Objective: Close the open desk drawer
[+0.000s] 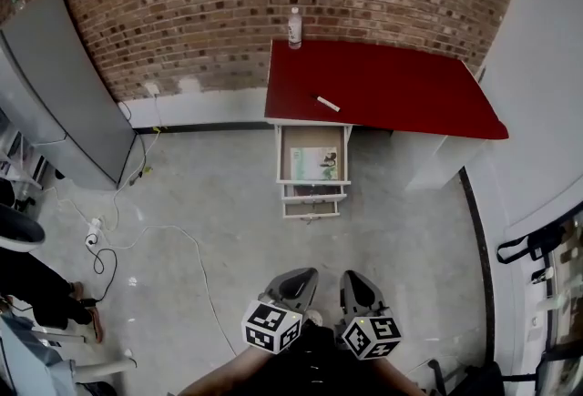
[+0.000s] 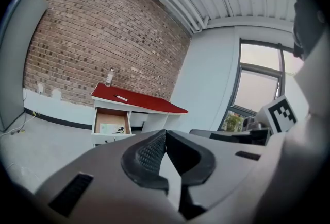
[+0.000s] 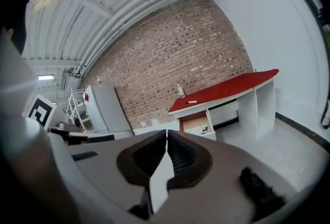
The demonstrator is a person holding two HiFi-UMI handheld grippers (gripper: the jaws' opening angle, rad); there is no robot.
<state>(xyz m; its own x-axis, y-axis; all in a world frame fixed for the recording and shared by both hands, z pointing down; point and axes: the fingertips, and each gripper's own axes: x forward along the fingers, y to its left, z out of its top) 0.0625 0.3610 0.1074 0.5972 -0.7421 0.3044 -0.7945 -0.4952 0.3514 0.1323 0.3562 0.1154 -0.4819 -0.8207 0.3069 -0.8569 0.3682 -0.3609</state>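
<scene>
A white desk with a red top [image 1: 383, 85] stands against the brick wall. Its top drawer [image 1: 313, 155] is pulled out, with papers and a small dark item inside; two lower drawers [image 1: 312, 201] stick out a little below it. The same drawer [image 2: 111, 126] shows far ahead in the left gripper view, and the drawer [image 3: 198, 124] is also far off in the right gripper view. My left gripper [image 1: 296, 279] and right gripper [image 1: 357, 283] are side by side at the bottom of the head view, well short of the desk. Both are shut and hold nothing.
A white bottle [image 1: 294, 28] and a marker [image 1: 325, 103] sit on the desk top. A grey cabinet [image 1: 64, 85] stands at the left wall. A white cable [image 1: 196, 258] and power strip [image 1: 92, 233] lie on the concrete floor to the left.
</scene>
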